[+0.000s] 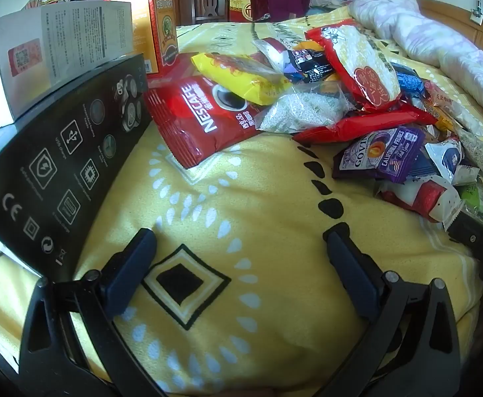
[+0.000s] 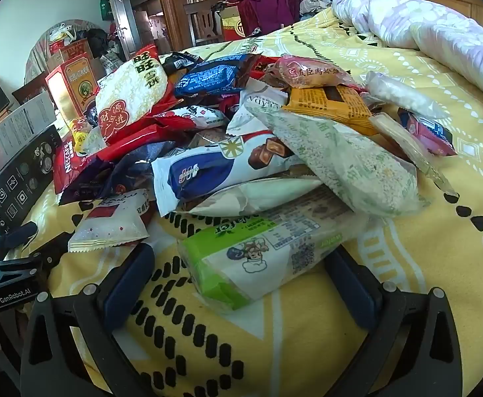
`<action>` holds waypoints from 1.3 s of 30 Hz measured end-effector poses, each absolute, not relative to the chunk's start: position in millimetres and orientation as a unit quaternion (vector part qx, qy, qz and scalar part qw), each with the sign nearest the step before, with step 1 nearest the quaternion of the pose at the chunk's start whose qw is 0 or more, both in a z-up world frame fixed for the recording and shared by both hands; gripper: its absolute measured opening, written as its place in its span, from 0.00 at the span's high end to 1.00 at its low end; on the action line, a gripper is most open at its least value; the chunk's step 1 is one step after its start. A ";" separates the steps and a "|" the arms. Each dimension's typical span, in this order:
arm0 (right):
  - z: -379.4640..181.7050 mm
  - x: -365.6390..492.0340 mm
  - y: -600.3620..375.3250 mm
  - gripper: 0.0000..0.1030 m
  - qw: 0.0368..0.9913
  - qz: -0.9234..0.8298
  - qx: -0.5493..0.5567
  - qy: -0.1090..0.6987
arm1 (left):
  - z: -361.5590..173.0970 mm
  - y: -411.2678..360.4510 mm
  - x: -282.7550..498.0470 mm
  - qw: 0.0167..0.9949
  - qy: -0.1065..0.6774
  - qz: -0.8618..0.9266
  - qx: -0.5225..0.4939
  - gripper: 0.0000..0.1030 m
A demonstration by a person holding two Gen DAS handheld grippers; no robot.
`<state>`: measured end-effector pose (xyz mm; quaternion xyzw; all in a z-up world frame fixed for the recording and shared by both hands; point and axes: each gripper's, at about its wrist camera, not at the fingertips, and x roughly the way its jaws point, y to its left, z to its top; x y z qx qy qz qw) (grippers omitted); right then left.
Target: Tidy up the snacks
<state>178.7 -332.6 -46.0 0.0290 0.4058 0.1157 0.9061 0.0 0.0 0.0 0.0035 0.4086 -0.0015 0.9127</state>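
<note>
Snacks (image 2: 241, 152) sit heaped unsorted on the yellow bedspread (image 1: 241, 231), so my left gripper (image 1: 241, 244) and right gripper (image 2: 241, 261) both hang wide apart, empty, the right framing the green wafer pack (image 2: 261, 258).

Left gripper (image 1: 239, 241): jaws wide, nothing btwn them, bare yellow bedspread (image 1: 258, 198) straight ahead, free lane fwd. To its left a black box (image 1: 59, 165) w/ a white box (image 1: 53, 49) stacked on top walls that side. Ahead-left the red Nescafe pouch (image 1: 201, 115) ends the lane; ahead-right the snack pile (image 1: 357, 92) blocks.

Right gripper (image 2: 241, 258): jaws wide, green wafer pack (image 2: 261, 254) lies btwn the fingers. Pile (image 2: 274, 139) close ahead, no way thru. Bedspread open to the right (image 2: 439, 248).
</note>
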 end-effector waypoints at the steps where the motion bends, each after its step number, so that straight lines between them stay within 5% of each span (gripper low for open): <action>1: -46.0 178.7 -332.6 0.00 0.906 0.116 0.030 0.405 | 0.0 0.1 0.0 0.913 0.409 -0.002 0.003 0.00; 21: -38.1 167.7 -338.3 0.00 0.906 0.137 0.043 0.399 | 3.4 0.5 -2.7 0.912 0.410 -0.010 0.012 0.00; 27: 14.7 157.3 -334.2 0.04 0.880 0.209 0.061 0.422 | 0.0 1.2 -8.5 0.914 0.405 -0.023 0.012 0.00; 33: 79.0 187.4 -256.0 0.04 0.859 0.324 0.011 0.397 | 0.1 2.6 -10.2 0.915 0.403 -0.025 0.012 0.00; 39: 70.7 251.9 -164.6 0.01 0.812 0.387 -0.057 0.433 | 1.3 3.7 -12.4 0.915 0.401 -0.028 0.008 0.00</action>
